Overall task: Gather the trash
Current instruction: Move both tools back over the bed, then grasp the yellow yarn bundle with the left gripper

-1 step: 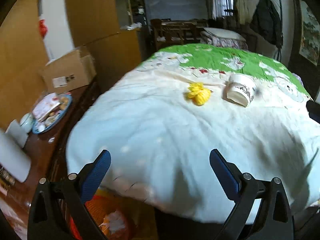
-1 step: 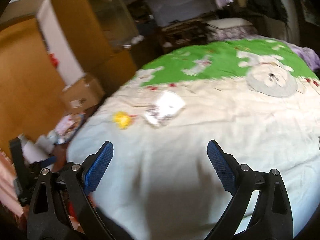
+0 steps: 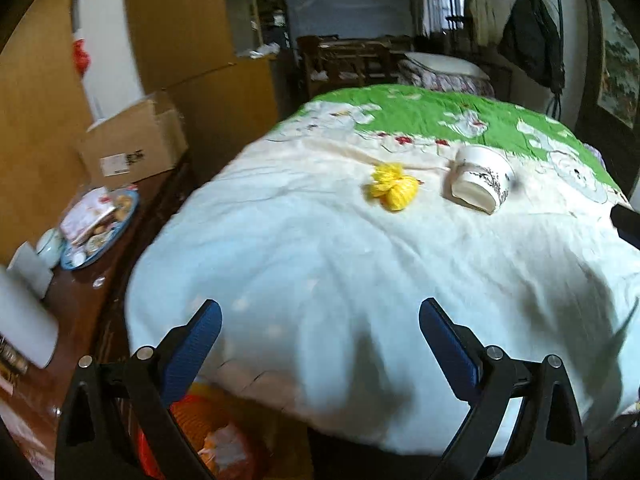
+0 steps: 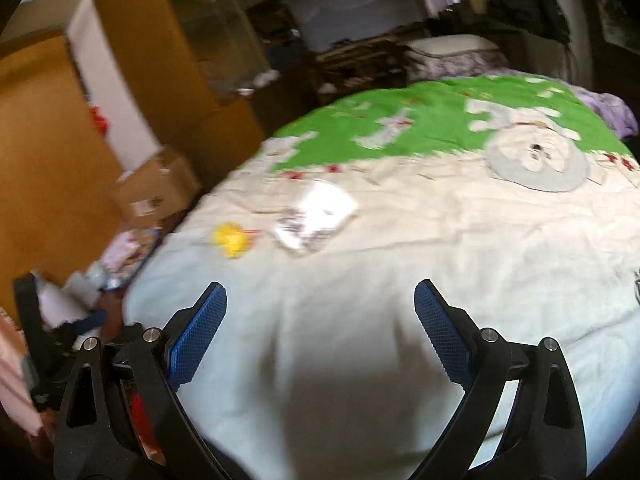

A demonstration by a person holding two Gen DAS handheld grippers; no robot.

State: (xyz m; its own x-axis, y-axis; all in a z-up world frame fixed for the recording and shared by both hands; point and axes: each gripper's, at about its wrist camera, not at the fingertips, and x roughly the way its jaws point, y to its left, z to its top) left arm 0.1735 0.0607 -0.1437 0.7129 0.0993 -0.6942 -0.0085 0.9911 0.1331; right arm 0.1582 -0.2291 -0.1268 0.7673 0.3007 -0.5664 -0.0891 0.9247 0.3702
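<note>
Trash, a yellow wad [image 3: 395,187] and cup [image 3: 480,184], lies uncollected on the bed [image 3: 320,264]. Left gripper [image 3: 320,332] fingers stand apart and empty; right gripper [image 4: 320,320] fingers are opening, empty, apparently readying a pickup.

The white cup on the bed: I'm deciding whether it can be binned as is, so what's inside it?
The white cup lies tipped on the bedspread, mouth facing away. Only its base and patterned side show; its inside is hidden.

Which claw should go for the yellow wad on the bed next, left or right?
Probably left. The yellow wad lies nearly straight ahead of the empty left claw. From the right claw, still opening and empty, it sits off to the left, beyond the paper cup.
</note>
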